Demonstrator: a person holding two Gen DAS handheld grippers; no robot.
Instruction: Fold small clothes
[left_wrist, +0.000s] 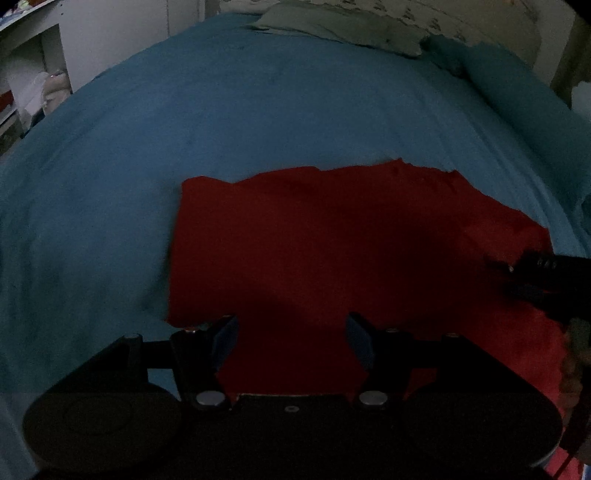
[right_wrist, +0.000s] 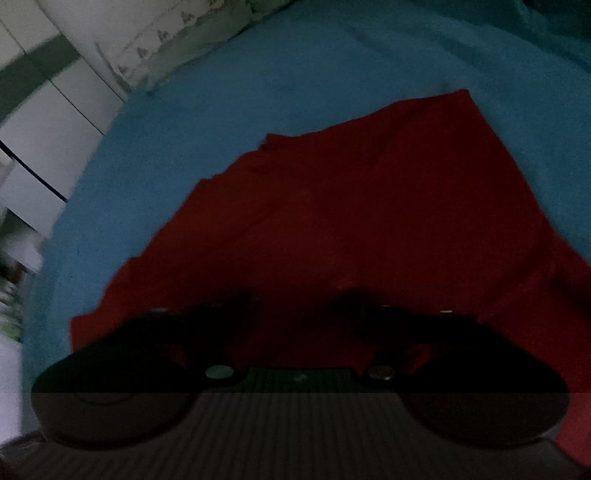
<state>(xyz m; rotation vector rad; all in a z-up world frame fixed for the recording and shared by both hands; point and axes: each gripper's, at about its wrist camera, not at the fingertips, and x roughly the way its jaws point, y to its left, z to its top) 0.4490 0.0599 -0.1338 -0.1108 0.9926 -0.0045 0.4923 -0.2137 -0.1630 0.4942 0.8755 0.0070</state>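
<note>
A red garment (left_wrist: 332, 229) lies spread flat on a blue bedsheet (left_wrist: 221, 110). My left gripper (left_wrist: 291, 325) hangs over the garment's near edge by its left corner. It is open, with only flat red cloth showing under the gap. My right gripper (left_wrist: 506, 277) comes in from the right edge of the left wrist view, its tips at the garment's right side. In the dark, blurred right wrist view the same red garment (right_wrist: 351, 203) fills the middle. There the right gripper (right_wrist: 299, 295) is low over it, and a gap shows between its fingers.
A grey-green cloth (left_wrist: 332, 26) lies at the far end of the bed. A bunched blue fold (left_wrist: 517, 92) rises at the far right. White shelves (left_wrist: 29, 74) stand off the bed's left side, and white cupboard fronts (right_wrist: 44, 122) show beyond the bed's edge.
</note>
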